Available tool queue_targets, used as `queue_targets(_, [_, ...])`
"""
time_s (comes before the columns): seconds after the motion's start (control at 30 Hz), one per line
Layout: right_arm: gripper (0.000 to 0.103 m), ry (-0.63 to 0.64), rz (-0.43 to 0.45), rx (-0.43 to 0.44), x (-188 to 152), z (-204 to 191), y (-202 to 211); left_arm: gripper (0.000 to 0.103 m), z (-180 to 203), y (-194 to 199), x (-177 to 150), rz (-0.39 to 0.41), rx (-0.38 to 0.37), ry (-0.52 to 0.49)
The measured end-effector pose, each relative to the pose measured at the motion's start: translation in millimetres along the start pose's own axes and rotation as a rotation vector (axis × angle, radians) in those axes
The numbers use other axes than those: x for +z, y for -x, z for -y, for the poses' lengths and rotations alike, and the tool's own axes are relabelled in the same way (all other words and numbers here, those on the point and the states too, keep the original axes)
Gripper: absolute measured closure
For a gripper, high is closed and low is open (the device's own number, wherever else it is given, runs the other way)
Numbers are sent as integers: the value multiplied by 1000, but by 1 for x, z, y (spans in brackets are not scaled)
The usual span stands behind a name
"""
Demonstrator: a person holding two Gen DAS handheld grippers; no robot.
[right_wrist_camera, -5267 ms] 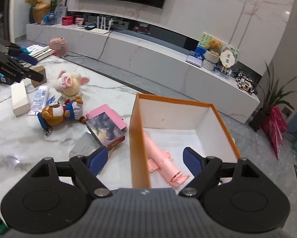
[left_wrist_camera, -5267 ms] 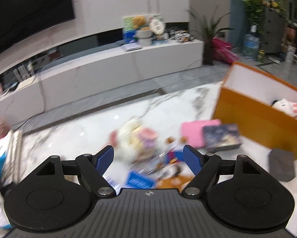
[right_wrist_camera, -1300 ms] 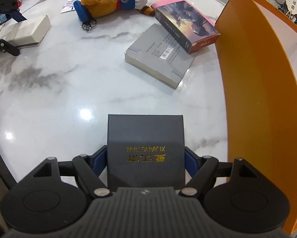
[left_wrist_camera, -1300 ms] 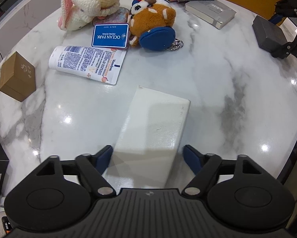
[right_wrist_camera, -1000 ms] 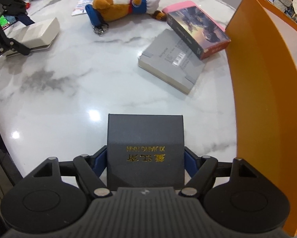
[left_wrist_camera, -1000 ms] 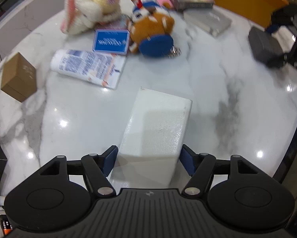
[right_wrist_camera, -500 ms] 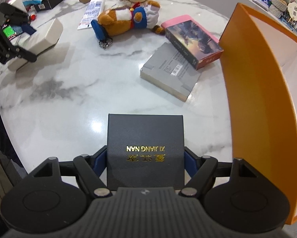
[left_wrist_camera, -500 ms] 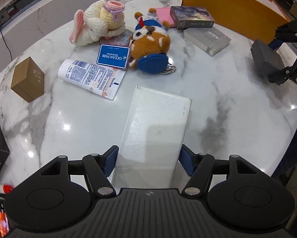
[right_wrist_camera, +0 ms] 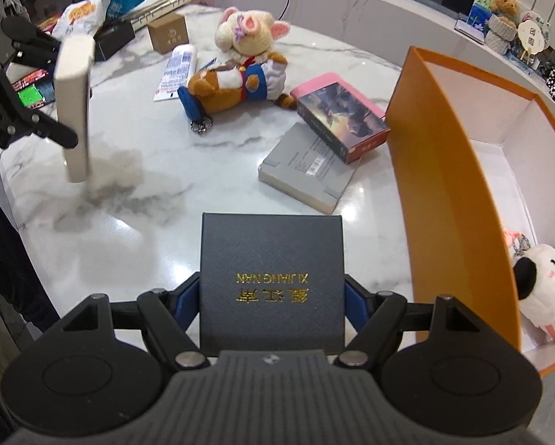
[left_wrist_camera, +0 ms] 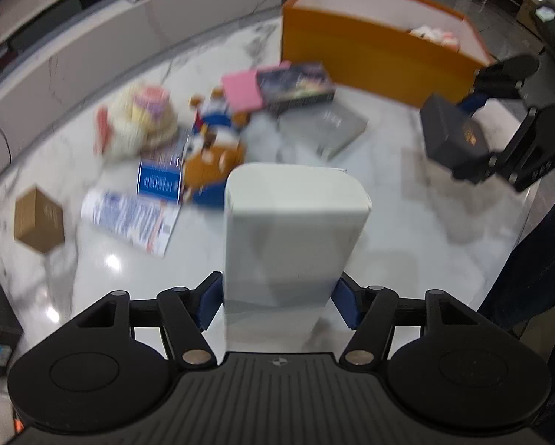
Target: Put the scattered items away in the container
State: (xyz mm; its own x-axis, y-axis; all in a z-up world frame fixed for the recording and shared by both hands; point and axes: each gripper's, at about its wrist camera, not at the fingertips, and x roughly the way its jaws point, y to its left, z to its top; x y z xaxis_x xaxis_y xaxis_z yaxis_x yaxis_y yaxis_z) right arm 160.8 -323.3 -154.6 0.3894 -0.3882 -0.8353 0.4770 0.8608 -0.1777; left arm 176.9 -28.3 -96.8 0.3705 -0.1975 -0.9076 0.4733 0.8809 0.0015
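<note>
Both picks are made and the carry to the orange container (right_wrist_camera: 448, 170) is in hand. The left tool (left_wrist_camera: 277, 300) is closing on the white box (left_wrist_camera: 292, 230), lifted clear of the bench (right_wrist_camera: 203, 170); the right tool (right_wrist_camera: 272, 298) is clamped on the dark box (right_wrist_camera: 272, 278), just beside the container's near wall. Next, each box likely needs carrying over that wall before release.

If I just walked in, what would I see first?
First, two boxes held up over the white marble table: the left gripper, its jaws closing, clasps a tall white box, and the right gripper holds a dark blue box with gold lettering. To the right stands a big orange cardboard container with a white plush toy inside.
</note>
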Motion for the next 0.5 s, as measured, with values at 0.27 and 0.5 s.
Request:
queue_targets(0.27, [25,-38,58,-22,-11,10,21,31,27,18,39,61,19,-46])
queue_targets(0.5, [25,-72,139,-27,-13,17,44,31,48,25,79,79,20,-120])
